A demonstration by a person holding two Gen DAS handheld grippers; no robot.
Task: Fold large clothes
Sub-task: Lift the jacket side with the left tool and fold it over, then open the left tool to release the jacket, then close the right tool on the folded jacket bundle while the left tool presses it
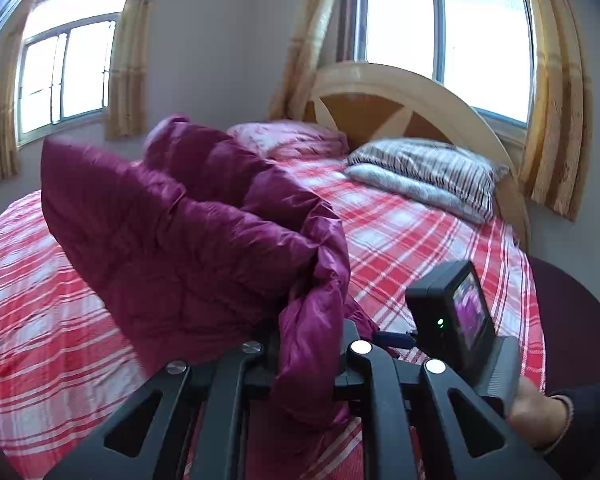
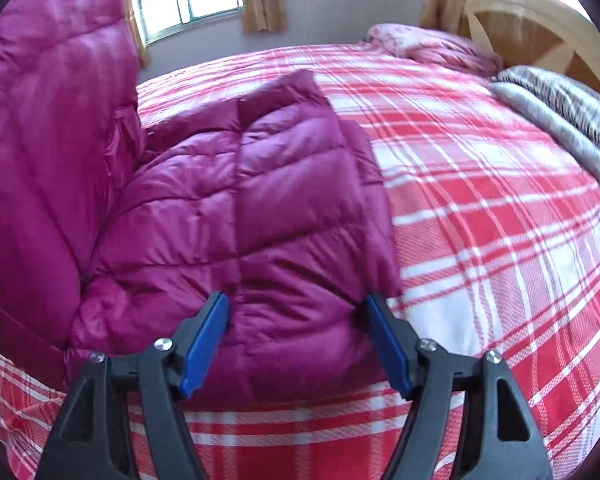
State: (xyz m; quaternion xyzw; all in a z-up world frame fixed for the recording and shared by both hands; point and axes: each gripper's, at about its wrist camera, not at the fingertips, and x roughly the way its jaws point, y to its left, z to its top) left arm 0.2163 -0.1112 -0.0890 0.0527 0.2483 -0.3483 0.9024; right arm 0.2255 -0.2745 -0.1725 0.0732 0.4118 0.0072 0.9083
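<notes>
A magenta quilted puffer jacket (image 1: 172,232) lies partly on the red plaid bed (image 1: 400,232). My left gripper (image 1: 308,348) is shut on a bunched edge of it, and the fabric rises from the jaws and drapes away to the left. In the right wrist view that lifted part (image 2: 48,128) stands up at the left, while the rest of the jacket (image 2: 268,208) lies flat on the bed. My right gripper (image 2: 296,308) hovers over the jacket's near edge, open, its blue pads (image 2: 206,340) wide apart with fabric below them, not pinched.
A striped pillow (image 1: 428,172) and a pink pillow (image 1: 296,138) lie against the wooden headboard (image 1: 400,92). Curtained windows (image 1: 64,76) stand behind. The right-hand tool's camera (image 1: 456,312) and a hand (image 1: 532,412) sit close at the lower right. Bare plaid sheet (image 2: 500,220) spreads right of the jacket.
</notes>
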